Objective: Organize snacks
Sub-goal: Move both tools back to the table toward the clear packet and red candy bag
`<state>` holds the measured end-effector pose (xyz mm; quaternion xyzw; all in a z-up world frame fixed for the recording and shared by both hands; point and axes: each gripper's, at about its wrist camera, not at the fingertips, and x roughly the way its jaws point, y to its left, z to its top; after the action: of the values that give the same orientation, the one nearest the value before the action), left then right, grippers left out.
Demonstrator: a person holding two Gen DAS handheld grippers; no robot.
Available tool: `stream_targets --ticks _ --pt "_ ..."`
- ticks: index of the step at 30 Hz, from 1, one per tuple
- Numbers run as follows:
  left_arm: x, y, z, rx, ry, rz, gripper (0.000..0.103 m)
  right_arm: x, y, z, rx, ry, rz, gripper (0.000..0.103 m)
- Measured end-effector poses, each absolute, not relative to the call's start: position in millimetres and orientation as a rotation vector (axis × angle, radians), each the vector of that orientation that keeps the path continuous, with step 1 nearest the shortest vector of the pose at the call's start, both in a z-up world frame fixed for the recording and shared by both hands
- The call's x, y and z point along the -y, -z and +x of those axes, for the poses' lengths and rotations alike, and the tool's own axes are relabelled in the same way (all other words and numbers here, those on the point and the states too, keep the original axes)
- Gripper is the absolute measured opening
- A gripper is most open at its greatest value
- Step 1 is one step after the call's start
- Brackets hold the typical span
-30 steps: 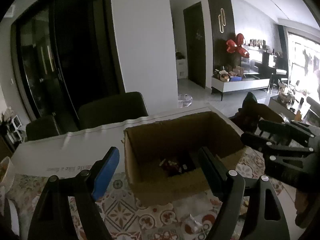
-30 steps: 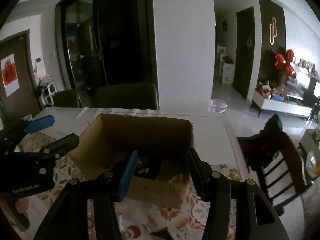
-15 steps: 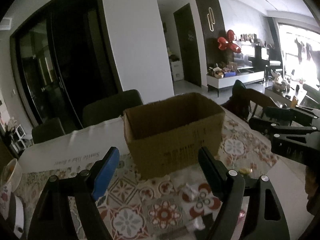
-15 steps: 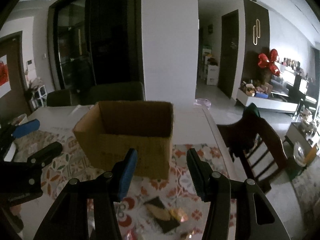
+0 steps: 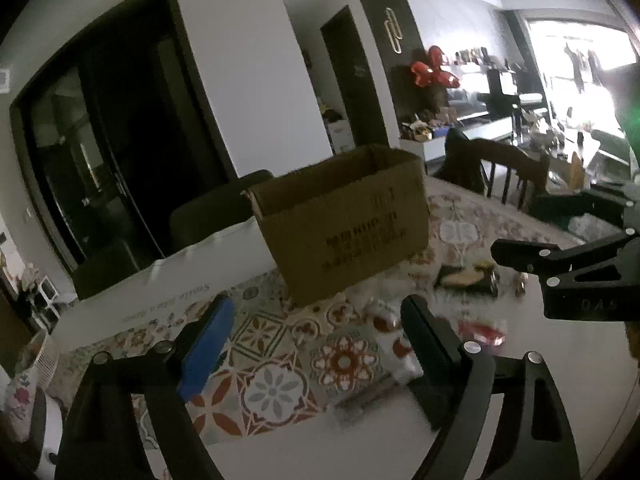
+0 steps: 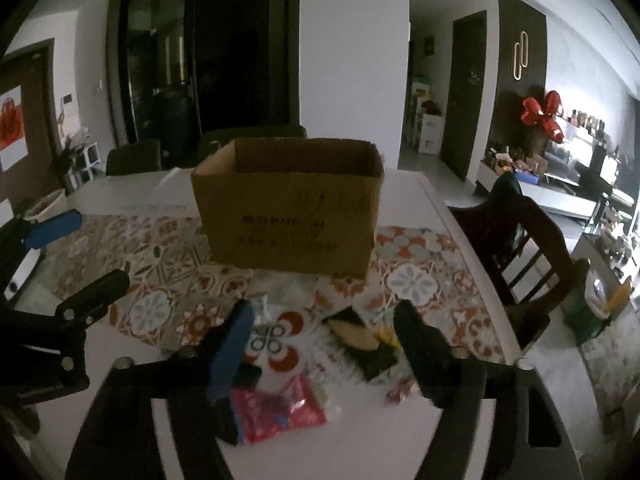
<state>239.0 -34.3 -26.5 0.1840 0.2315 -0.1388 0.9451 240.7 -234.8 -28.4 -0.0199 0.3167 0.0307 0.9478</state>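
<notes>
An open cardboard box [image 6: 288, 216] stands on the patterned tablecloth [image 6: 160, 264]; it also shows in the left wrist view [image 5: 344, 220]. In front of it lie snack packets: a pink packet [image 6: 280, 408], a dark packet with a biscuit picture [image 6: 360, 340], a clear packet [image 6: 268, 336] and a small wrapped candy [image 6: 402, 390]. My right gripper [image 6: 324, 340] is open and empty, above these packets. My left gripper [image 5: 316, 344] is open and empty, above the tablecloth left of a red packet [image 5: 480, 330] and the dark packet [image 5: 468, 278].
A wooden chair [image 6: 524, 240] stands at the table's right side. Dark chairs [image 6: 248, 136] stand behind the table. A white sheet with writing [image 5: 168, 296] lies at the far left of the table. A white basket [image 6: 48, 204] sits at the left edge.
Both grippers have pulled back and down from over the box. The box now stands farther away and the loose snack packets on the table have come into view.
</notes>
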Motion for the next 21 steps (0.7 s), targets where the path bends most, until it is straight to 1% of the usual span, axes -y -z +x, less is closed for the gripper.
stream_targets --ticks 4,7,14,21 --pt "30.8 40.9 230.1 -0.483 0.312 0.411 0.091 225.6 40.7 228.8 -0.669 -0.056 -0.059 0.074" --pt "28.7 51.9 225.3 -0.492 0.331 0.437 0.092 221.9 53.8 220.7 -0.689 -0.046 -0.047 0.082" --pt "27.7 79.1 222.8 -0.531 0.375 0.507 0.092 206.6 80.8 208.0 -0.706 -0.064 -0.087 0.082" --pt "25.1 101.7 234.2 -0.594 0.399 0.501 0.092 201.5 102.5 217.5 -0.762 -0.075 -0.102 0.082"
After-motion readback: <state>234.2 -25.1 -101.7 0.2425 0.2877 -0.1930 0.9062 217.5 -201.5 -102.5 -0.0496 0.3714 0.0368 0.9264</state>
